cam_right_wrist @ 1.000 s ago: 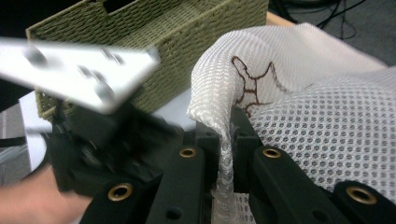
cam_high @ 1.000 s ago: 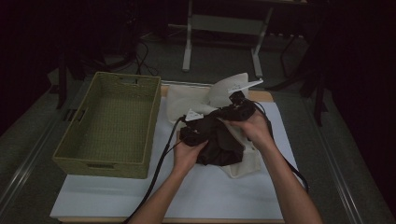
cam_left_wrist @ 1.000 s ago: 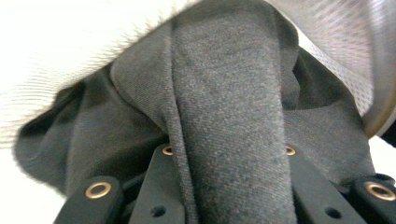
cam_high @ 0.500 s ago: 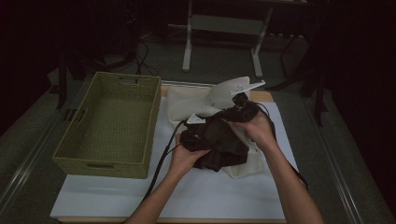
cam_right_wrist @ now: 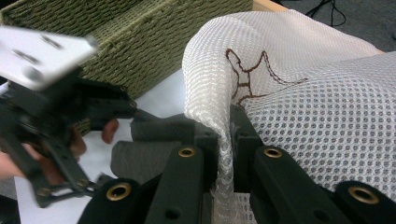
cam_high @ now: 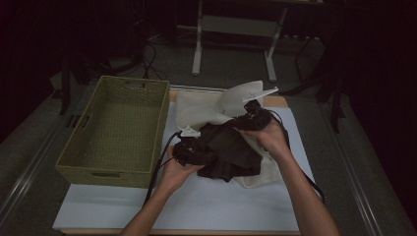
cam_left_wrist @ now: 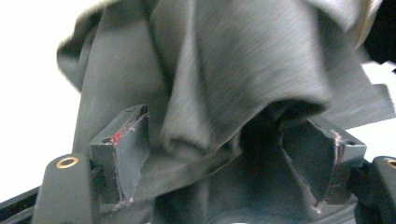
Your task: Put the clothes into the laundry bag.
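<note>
A dark grey garment (cam_high: 228, 152) lies bunched on a white mesh bag (cam_high: 206, 110) at the middle of the table. My left gripper (cam_high: 189, 147) is at the garment's left edge. Its jaws have just been opening and now stand wide in the left gripper view (cam_left_wrist: 224, 135). Loose folds of the garment (cam_left_wrist: 243, 60) hang between them without being pinched. My right gripper (cam_high: 253, 115) is at the garment's far right. In the right gripper view (cam_right_wrist: 229, 121) it is shut on the edge of the mesh bag (cam_right_wrist: 317, 116), which drapes over it.
A woven green basket (cam_high: 113, 169) stands on the left side of the table, close beside my left hand, and its wall (cam_right_wrist: 140, 37) is just behind the bag. A white mat (cam_high: 206, 201) covers the table in front of the garment.
My left hand has slid left and a little toward the near edge along the dark garment, which now lies more spread out. The right hand has stayed put with the mesh bag.
</note>
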`<state>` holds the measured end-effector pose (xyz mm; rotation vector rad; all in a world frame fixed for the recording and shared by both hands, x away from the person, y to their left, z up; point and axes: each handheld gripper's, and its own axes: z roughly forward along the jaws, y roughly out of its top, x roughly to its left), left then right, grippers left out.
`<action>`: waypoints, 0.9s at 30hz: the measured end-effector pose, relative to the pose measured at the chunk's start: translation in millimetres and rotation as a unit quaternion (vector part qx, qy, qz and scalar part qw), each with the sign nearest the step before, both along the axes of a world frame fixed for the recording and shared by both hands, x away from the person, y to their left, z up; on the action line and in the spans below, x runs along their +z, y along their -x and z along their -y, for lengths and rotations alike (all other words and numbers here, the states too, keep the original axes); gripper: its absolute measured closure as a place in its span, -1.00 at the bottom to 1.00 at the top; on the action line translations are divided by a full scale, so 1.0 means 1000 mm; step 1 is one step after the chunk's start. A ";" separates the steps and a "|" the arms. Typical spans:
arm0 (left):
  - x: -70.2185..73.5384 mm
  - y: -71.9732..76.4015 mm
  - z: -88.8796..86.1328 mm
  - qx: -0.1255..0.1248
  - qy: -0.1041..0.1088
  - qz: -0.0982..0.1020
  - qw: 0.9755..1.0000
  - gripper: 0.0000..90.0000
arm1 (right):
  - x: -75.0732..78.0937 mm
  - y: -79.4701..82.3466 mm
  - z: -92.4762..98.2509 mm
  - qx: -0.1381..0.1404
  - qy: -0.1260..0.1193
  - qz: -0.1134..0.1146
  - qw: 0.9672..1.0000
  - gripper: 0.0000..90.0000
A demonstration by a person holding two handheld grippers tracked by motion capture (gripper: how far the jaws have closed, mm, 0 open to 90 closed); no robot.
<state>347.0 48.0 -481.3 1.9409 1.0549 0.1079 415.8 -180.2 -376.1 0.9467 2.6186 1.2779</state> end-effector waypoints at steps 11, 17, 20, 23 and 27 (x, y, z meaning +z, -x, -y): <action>-0.041 -0.005 0.031 -0.015 -0.041 -0.042 0.998 -0.71 | -0.001 0.001 -0.001 0.003 -0.003 -0.001 1.000 0.89; -0.048 -0.005 0.041 0.016 -0.060 -0.016 0.998 -0.60 | -0.001 0.000 -0.002 0.005 -0.006 -0.003 1.000 0.89; -0.045 -0.007 0.040 0.057 -0.069 0.004 0.996 0.14 | -0.002 0.000 -0.003 0.006 -0.011 -0.005 1.000 0.89; -0.046 -0.014 0.034 0.077 -0.037 -0.010 0.996 0.75 | -0.002 0.002 -0.005 0.008 -0.008 -0.007 1.000 0.89; -0.040 -0.017 0.030 0.076 -0.001 0.006 0.997 0.86 | 0.001 0.004 -0.005 0.013 -0.005 -0.001 1.000 0.89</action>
